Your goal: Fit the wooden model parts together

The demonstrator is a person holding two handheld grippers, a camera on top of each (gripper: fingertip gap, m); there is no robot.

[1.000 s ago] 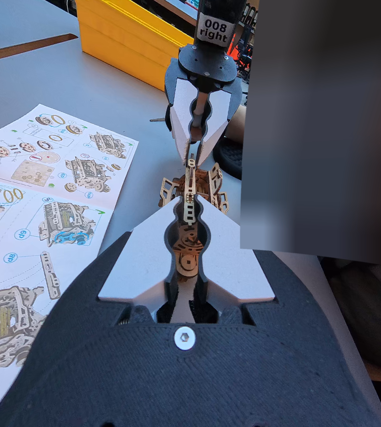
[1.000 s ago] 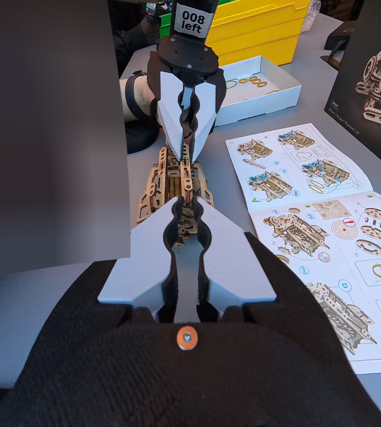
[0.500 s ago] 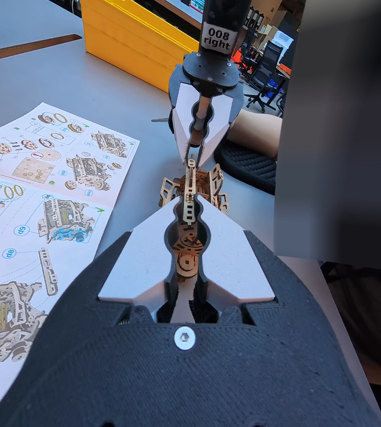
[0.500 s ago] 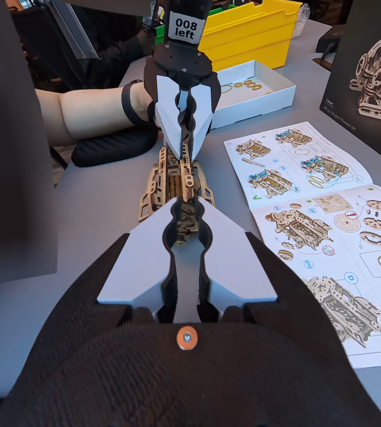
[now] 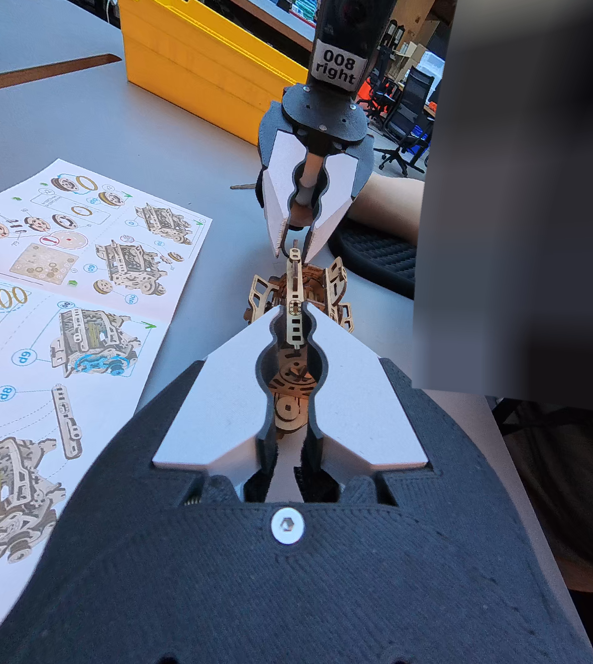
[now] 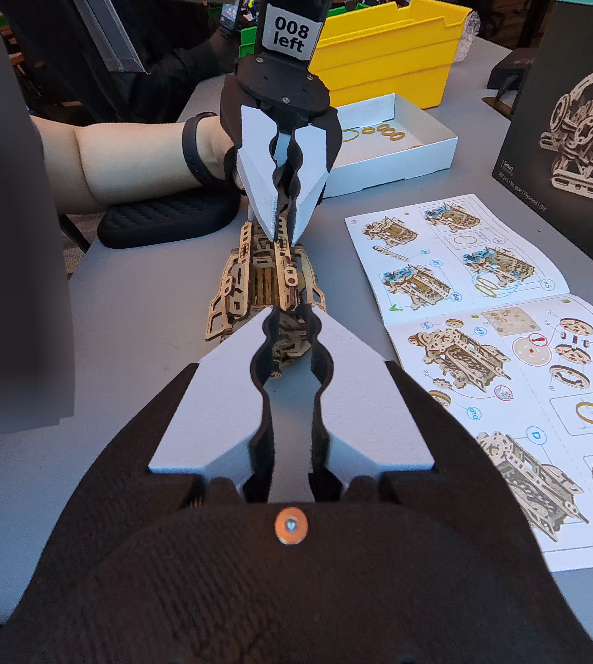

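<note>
The left gripper (image 5: 293,312) pinches one end of a thin perforated wooden strip (image 5: 294,287) atop the wooden engine model (image 6: 266,287) on the table (image 6: 137,287), the right gripper (image 6: 289,312) closed on its other end; light, brittle plywood, best gripped at its ends.

Pale slotted wooden strip (image 5: 294,309) upright along brown openwork model (image 6: 266,287) on table.

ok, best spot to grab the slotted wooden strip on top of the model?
Take the slotted strip across its thin faces near an end, coming in along its length. It stands on edge atop the model, so the tongs can likely straddle it there.
</note>
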